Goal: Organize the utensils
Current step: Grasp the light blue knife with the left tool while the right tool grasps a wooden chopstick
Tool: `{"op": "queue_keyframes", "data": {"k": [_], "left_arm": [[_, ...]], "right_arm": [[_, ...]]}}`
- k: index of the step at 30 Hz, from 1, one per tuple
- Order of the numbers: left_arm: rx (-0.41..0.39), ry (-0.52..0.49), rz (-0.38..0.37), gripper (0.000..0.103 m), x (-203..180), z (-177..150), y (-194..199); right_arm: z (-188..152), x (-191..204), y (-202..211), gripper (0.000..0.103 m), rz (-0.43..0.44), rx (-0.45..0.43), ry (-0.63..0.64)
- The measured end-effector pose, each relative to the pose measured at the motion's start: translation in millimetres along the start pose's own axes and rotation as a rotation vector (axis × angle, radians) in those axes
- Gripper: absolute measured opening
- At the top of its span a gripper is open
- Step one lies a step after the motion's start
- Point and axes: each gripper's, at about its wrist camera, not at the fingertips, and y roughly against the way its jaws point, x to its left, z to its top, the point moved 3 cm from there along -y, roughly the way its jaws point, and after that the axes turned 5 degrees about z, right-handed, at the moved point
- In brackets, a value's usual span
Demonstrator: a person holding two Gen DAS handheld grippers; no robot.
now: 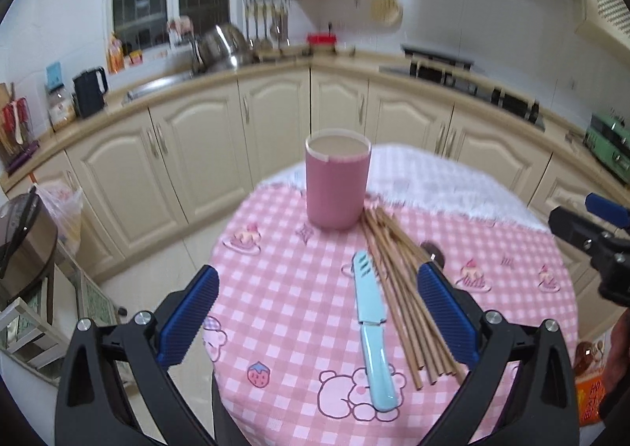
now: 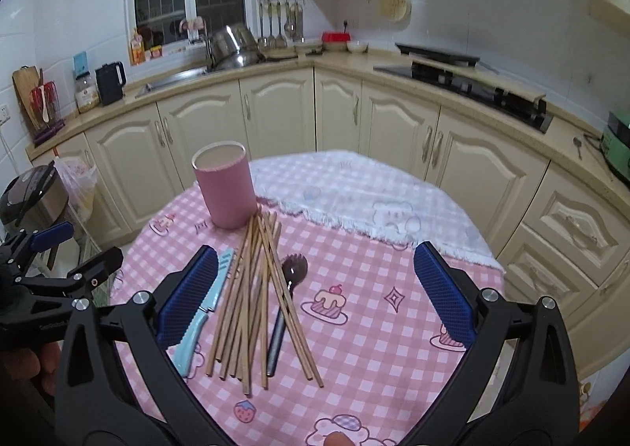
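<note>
A pink cylindrical holder (image 1: 337,183) stands upright and empty on the pink checked tablecloth; it also shows in the right wrist view (image 2: 226,186). A pile of wooden chopsticks (image 1: 401,288) (image 2: 256,296) lies in front of it. A light blue knife (image 1: 370,328) (image 2: 201,312) lies left of the chopsticks. A dark pasta spoon (image 2: 285,300) lies partly under the chopsticks. My left gripper (image 1: 317,312) is open above the knife and chopsticks, holding nothing. My right gripper (image 2: 315,296) is open above the chopsticks and spoon, holding nothing.
The round table (image 2: 393,347) has a white checked cloth (image 2: 366,194) over its far side. Cream kitchen cabinets (image 1: 275,123) and a counter run behind. A rice cooker (image 1: 21,245) stands at the left. The right gripper (image 1: 590,241) shows at the left view's right edge.
</note>
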Motion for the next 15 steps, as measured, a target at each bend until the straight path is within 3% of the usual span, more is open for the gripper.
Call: {"op": "queue_keyframes", "data": {"k": [8,15], "left_arm": [[0.162,-0.091,-0.003,0.099,-19.0,-8.3,-64.3],[0.291,-0.124,-0.014,0.099,-28.9,-16.1,-110.7]], "right_arm": [[-9.2,-18.2,-57.5,0.097,0.052,0.203,-0.007],[-14.8,-27.1,-92.1,0.097,0.089,0.311,0.010]]}}
